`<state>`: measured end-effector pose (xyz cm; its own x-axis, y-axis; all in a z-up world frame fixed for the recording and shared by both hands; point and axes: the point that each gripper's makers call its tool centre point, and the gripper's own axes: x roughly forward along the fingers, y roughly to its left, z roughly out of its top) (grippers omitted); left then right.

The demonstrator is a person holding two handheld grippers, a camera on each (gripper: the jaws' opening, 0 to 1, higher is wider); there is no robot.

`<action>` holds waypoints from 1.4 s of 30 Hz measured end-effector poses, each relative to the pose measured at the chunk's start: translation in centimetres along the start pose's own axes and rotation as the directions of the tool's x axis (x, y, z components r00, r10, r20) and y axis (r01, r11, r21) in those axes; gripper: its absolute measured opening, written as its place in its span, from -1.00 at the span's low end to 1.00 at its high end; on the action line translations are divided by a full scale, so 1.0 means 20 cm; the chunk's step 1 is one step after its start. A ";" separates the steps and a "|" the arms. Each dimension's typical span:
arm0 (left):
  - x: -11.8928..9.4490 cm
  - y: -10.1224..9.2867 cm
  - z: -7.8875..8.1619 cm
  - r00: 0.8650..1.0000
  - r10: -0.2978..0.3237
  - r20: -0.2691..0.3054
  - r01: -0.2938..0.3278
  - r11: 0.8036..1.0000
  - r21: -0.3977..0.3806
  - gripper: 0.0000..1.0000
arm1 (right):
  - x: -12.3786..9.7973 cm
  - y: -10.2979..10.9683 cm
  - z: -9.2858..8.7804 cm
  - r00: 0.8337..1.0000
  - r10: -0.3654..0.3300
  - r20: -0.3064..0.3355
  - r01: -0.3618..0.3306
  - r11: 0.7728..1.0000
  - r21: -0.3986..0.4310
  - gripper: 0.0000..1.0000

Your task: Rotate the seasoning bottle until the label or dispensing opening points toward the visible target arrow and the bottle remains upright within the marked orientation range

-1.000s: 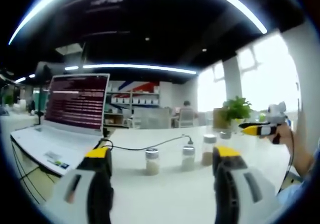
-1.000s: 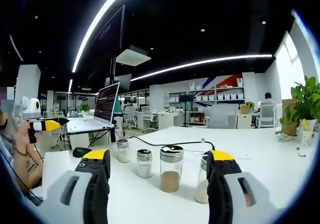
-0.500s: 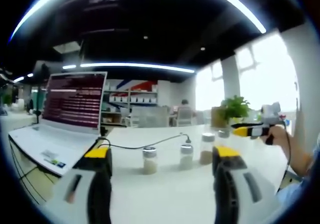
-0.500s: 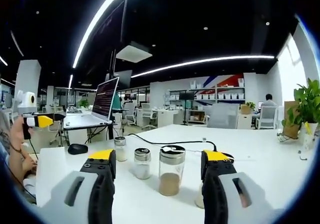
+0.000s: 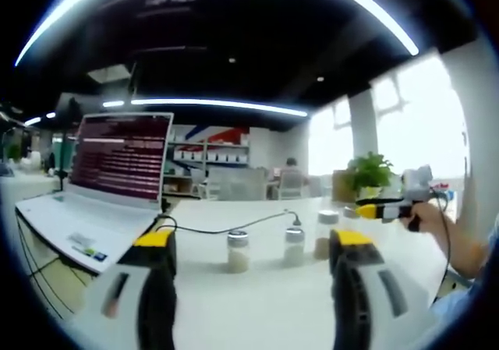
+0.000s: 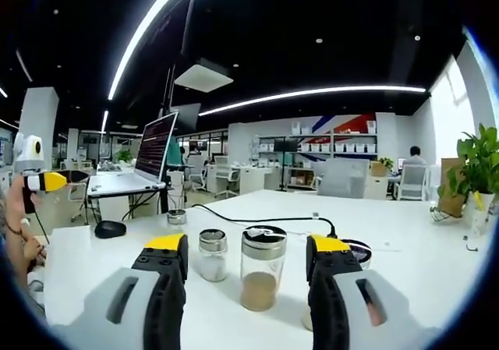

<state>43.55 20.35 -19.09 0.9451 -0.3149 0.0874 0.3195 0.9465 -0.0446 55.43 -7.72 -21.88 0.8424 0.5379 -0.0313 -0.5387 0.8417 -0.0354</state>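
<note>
White tabletop carried all the items, running far into an open office. An open laptop stood at the far left of the table in the left gripper view, its screen lit with lines of text. A black cable ran across the surface behind the bottles, and a black mouse lay at the left edge in the right gripper view. A potted plant stood at the far right.

Four glass seasoning bottles stood upright in a row. The nearest to the right gripper was the seasoning bottle with brown powder, sitting between that gripper's jaws but not touched by them; the jaws stood apart. A bottle with white contents stood just left of it, a third bottle farther left, and a fourth was partly hidden behind the right jaw.

The left gripper also had its jaws apart, holding nothing, well back from the row.
</note>
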 end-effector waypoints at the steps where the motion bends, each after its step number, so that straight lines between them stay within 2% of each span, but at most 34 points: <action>1: 0.00 0.00 0.00 1.000 0.000 -0.001 0.000 1.000 0.000 0.70 | 0.01 0.00 0.00 1.000 0.005 -0.004 -0.005 1.000 0.011 0.26; 20: 0.02 0.00 -0.01 1.000 -0.008 -0.010 0.008 1.000 -0.001 0.65 | 0.17 -0.06 0.00 0.999 -0.042 -0.024 0.042 0.999 -0.023 0.17; 27: 0.02 -0.01 0.00 1.000 -0.012 -0.008 0.013 1.000 0.002 0.64 | 0.22 -0.06 -0.02 0.998 -0.054 -0.037 0.053 0.998 -0.025 0.13; 32: 0.02 -0.01 0.00 1.000 -0.015 -0.007 0.014 1.000 -0.005 0.64 | 0.24 -0.07 -0.04 0.996 -0.078 -0.041 0.078 0.997 -0.020 0.00; 42: 0.02 0.00 0.00 1.000 -0.013 -0.010 0.013 1.000 -0.005 0.64 | 0.29 -0.10 -0.08 0.993 -0.106 -0.049 0.105 0.994 -0.025 -0.06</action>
<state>43.99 20.23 -19.11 0.9413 -0.3283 0.0784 0.3326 0.9418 -0.0484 61.45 -6.40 -23.58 0.8933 0.4429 -0.0766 -0.4476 0.8919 -0.0637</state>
